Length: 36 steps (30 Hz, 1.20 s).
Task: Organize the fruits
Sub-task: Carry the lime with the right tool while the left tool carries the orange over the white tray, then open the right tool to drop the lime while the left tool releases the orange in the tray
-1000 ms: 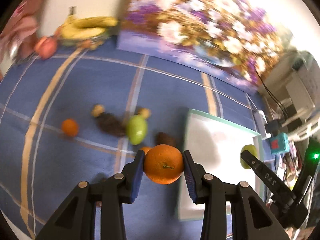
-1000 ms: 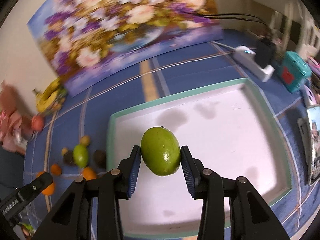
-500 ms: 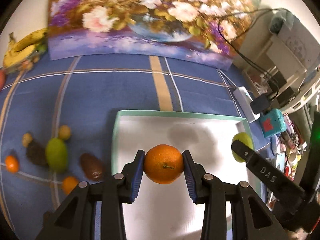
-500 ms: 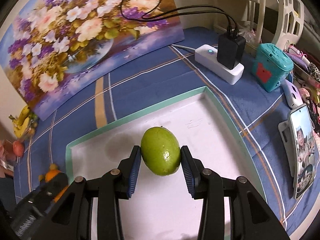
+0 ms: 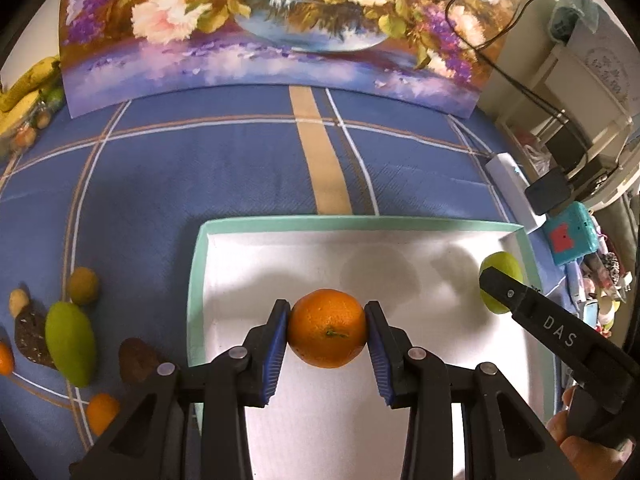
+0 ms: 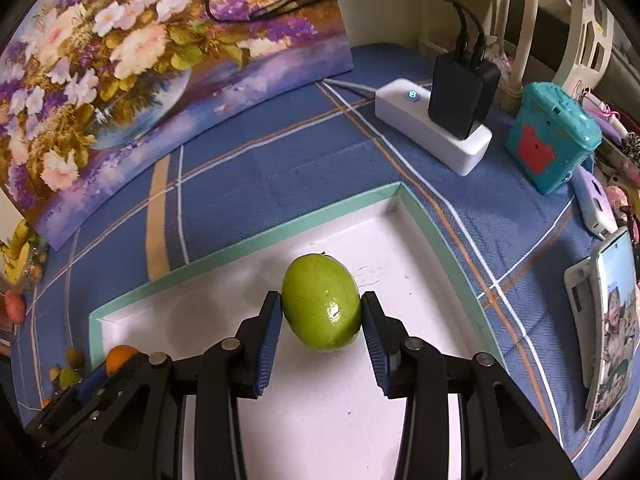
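Left wrist view: table (image 5: 224, 176) under blue plaid cloth, flower painting (image 5: 256, 24) propped at the far edge. White tray (image 5: 320, 221) with mint rim sits just ahead of and below both tools. Left hand-held gripper (image 5: 327, 330) is closed on an orange (image 5: 327, 328), pads on its left and right flanks, fruit above the tray's near half. Orange is round with no clear long axis; green stem scar faces the camera, skin glossy and dimpled. Loose fruit lies on the cloth left of this gripper, outside the tray: a long green mango (image 5: 70, 344), its long axis running roughly away from the camera, plus smaller orange and brown pieces.

Right wrist view: right hand-held gripper (image 6: 322, 318) is clamped on a green oval fruit (image 6: 321, 306), held over the tray near the far right corner. Its long axis runs away from the camera, tilted slightly left, stem nub at the far end. Smooth skin, shiny highlight.
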Each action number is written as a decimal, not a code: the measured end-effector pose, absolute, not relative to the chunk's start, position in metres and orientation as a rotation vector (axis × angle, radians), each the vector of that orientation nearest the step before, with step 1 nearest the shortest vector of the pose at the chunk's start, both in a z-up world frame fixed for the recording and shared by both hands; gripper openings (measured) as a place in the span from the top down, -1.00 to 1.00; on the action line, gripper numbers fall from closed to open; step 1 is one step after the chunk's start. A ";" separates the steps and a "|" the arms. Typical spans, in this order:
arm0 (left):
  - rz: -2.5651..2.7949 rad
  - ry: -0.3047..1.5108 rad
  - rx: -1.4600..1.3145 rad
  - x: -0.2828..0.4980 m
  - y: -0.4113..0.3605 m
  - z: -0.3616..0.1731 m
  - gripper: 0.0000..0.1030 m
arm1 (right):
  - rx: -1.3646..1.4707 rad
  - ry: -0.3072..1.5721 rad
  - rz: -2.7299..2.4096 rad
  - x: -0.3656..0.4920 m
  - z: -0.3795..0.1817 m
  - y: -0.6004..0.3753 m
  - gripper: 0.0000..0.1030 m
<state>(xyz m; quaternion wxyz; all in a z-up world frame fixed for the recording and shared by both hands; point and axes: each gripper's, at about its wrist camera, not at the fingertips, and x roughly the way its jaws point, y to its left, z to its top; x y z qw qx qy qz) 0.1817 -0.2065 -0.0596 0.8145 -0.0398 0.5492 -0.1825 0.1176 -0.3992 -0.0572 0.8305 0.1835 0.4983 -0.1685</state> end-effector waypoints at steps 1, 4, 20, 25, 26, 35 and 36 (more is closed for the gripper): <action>-0.386 1.177 -0.082 0.182 -0.207 -0.062 0.22 | 0.392 1.065 -0.357 0.119 -0.061 -0.400 0.19; -0.379 1.188 -0.090 0.183 -0.206 -0.067 0.22 | 0.388 1.073 -0.358 0.120 -0.066 -0.400 0.19; -0.376 1.213 -0.081 0.183 -0.208 -0.061 0.18 | 0.375 1.075 -0.352 0.119 -0.066 -0.398 0.18; -0.384 1.191 -0.083 0.182 -0.209 -0.048 -0.05 | 0.382 1.074 -0.348 0.119 -0.067 -0.399 0.18; -0.388 1.186 -0.085 0.181 -0.208 -0.043 -0.07 | 0.384 1.075 -0.346 0.118 -0.068 -0.400 0.18; -0.370 1.112 -0.106 0.177 -0.198 0.001 -0.13 | 0.360 0.996 -0.326 0.111 -0.031 -0.396 0.18; -0.360 1.106 -0.108 0.177 -0.196 0.004 -0.20 | 0.353 0.983 -0.325 0.109 -0.025 -0.395 0.18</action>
